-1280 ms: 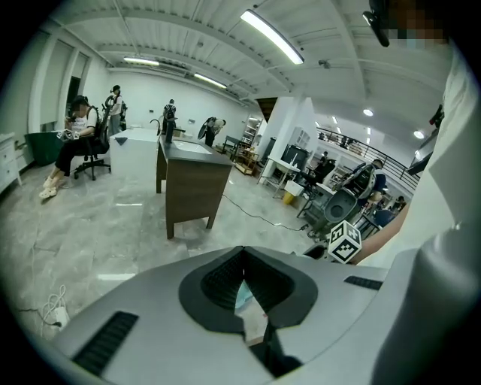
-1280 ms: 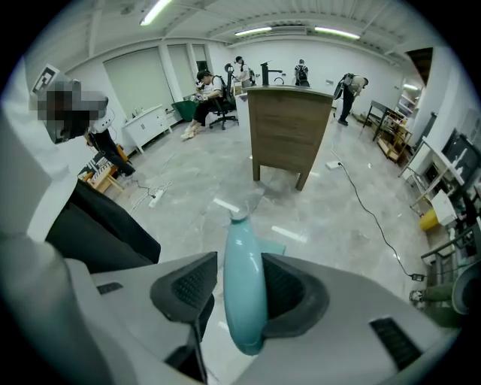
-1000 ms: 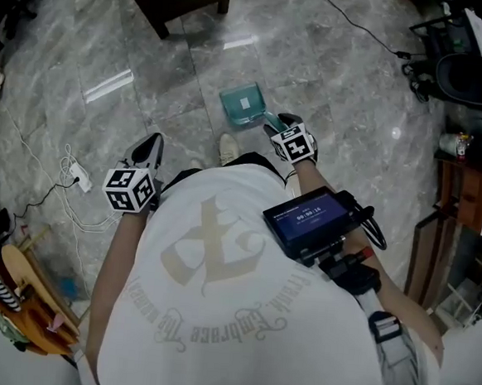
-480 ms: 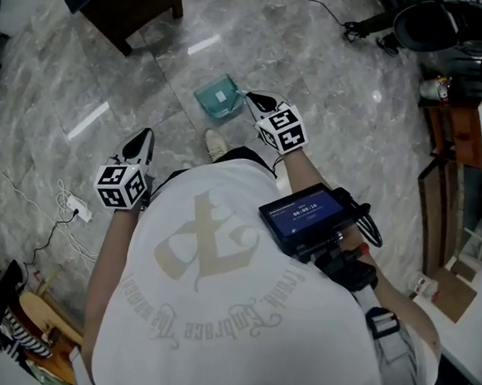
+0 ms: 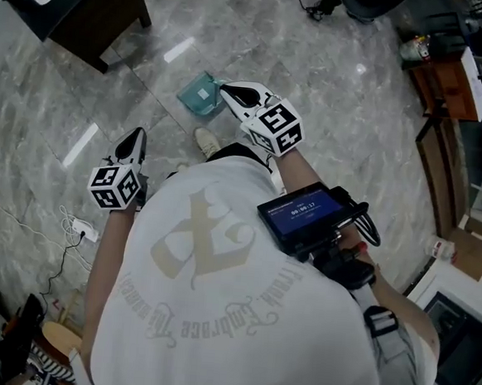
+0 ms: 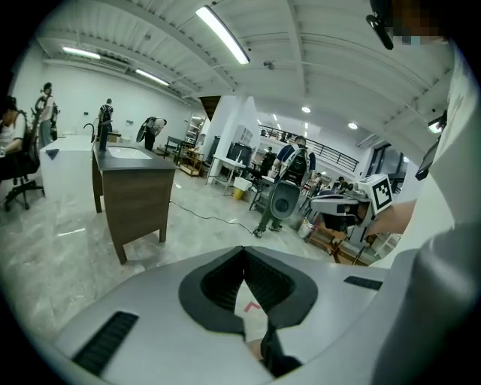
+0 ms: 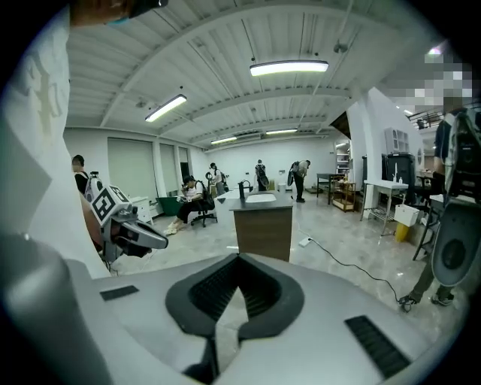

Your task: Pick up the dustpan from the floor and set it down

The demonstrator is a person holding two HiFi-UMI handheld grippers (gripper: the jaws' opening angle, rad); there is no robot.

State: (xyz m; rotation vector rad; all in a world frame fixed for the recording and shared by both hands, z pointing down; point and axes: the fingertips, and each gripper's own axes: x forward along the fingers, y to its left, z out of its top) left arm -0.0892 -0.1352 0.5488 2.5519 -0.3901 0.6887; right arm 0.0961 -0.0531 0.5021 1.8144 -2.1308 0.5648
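Observation:
The teal dustpan (image 5: 199,93) lies on the grey marble floor ahead of the person's shoe (image 5: 204,141). My right gripper (image 5: 224,87) hangs above it, and in the head view its tips overlap the pan's right edge. Its jaws are shut, and the right gripper view (image 7: 239,256) shows nothing between them and no dustpan. My left gripper (image 5: 137,133) is held off to the left over bare floor, away from the pan. It is shut too, and its own view (image 6: 244,248) shows it empty. Each gripper view catches the other gripper at its edge, the right gripper (image 6: 316,203) and the left gripper (image 7: 164,242).
A dark wooden cabinet (image 5: 73,8) stands at the far left. Wooden furniture (image 5: 449,88) lines the right side. A power strip with white cable (image 5: 84,232) lies on the floor at the left. A device with a screen (image 5: 302,213) hangs at the person's chest. Other people are far off.
My right gripper has come up and away from the dustpan's handle. The pan stays on the floor. The left gripper lifted a little, and the head view swung so the scene shifted left.

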